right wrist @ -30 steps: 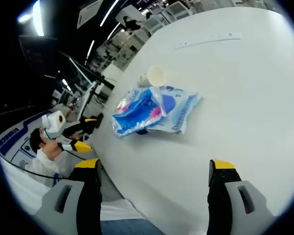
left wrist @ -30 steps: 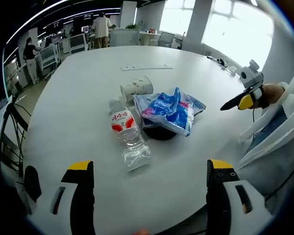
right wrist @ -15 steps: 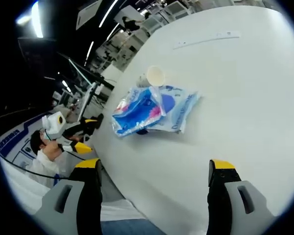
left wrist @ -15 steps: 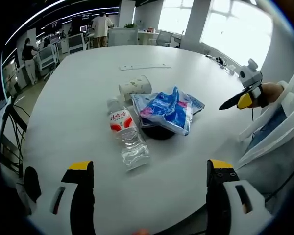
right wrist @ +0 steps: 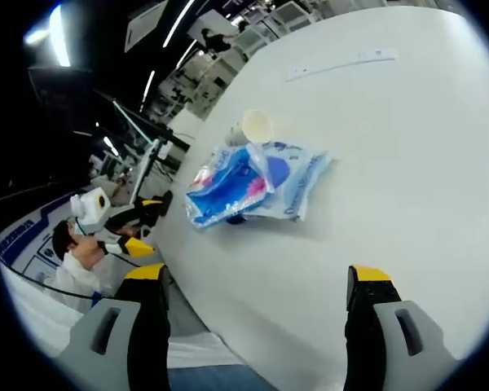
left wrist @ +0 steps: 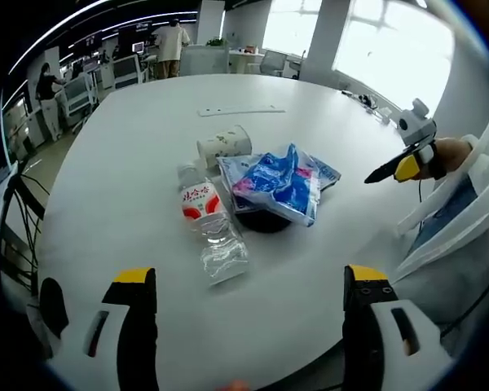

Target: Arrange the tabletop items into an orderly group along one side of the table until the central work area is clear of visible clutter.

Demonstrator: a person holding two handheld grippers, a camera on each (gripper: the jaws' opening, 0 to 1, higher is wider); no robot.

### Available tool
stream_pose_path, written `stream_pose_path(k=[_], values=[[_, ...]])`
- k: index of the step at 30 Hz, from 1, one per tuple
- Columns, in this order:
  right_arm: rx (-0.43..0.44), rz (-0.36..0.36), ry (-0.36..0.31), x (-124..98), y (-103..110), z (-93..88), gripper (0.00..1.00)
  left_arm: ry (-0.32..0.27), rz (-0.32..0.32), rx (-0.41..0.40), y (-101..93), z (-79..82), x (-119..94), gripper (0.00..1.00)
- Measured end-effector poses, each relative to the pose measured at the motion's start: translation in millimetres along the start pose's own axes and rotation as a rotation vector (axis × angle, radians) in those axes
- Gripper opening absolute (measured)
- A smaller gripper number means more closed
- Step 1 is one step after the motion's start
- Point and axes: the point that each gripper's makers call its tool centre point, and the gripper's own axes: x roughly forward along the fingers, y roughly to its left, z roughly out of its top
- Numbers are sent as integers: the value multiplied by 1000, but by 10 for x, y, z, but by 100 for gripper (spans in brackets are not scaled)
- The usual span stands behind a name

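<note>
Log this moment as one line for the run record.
left gripper: open, empty | right gripper: open, empty | water bottle, paper cup, blue bags: clustered mid-table, untouched

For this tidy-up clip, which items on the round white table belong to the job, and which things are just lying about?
Belong to the job:
- clear plastic water bottle with red label, lying down
- paper cup on its side
- blue and white plastic snack bags
- dark round object under the bags

Just lying about:
- long white strip set flat farther along the table
- office desks and chairs behind
</note>
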Motion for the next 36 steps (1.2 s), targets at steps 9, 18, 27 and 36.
stream_pose_path(k=[9,18,27,36], values=[[11,0,-14,-23,-21,14,89,0,2,-1,-2,3,11,98],[11,6,-21,-45,-18,12,89,7,-2,-4,-22,-21,30,98],[29,18,-32,-62,0,13,88,1,5,-7,-23,-21,8,97],[33,17,-59,-88,-8,24,86,4,5,-8,-49,-63,-12,97]])
